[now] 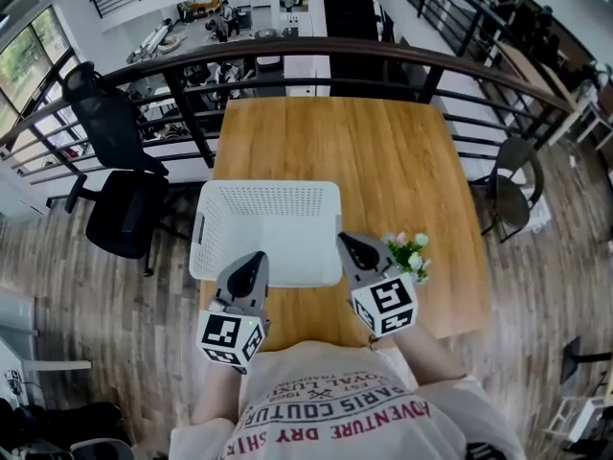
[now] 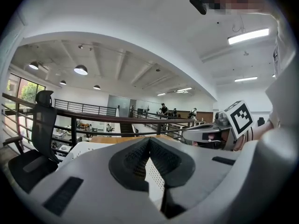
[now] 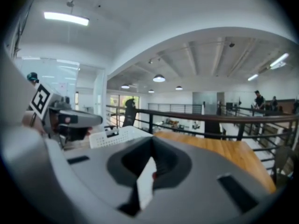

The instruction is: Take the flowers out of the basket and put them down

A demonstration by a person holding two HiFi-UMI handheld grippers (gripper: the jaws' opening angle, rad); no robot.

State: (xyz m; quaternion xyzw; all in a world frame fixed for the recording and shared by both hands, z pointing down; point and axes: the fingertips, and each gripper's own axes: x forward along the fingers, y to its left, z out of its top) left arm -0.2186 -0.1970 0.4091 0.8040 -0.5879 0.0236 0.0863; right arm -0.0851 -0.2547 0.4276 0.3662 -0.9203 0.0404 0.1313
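A white perforated basket (image 1: 268,220) stands on the wooden table (image 1: 383,151) in the head view, and nothing shows inside it. A small bunch of flowers (image 1: 410,254) with white blossoms and green leaves lies on the table, just right of the basket. My right gripper (image 1: 345,241) hovers at the basket's near right corner, left of the flowers, with its jaws shut and empty. My left gripper (image 1: 257,257) hangs over the basket's near edge, also shut with nothing in it. In the left gripper view the jaws (image 2: 149,141) meet at the tip above the basket rim (image 2: 81,148).
A black railing (image 1: 287,60) runs behind the table's far edge, with a drop to a lower floor beyond it. A black office chair (image 1: 120,180) stands left of the table and a dark chair (image 1: 517,185) to its right. The table's near edge is close to the person's body.
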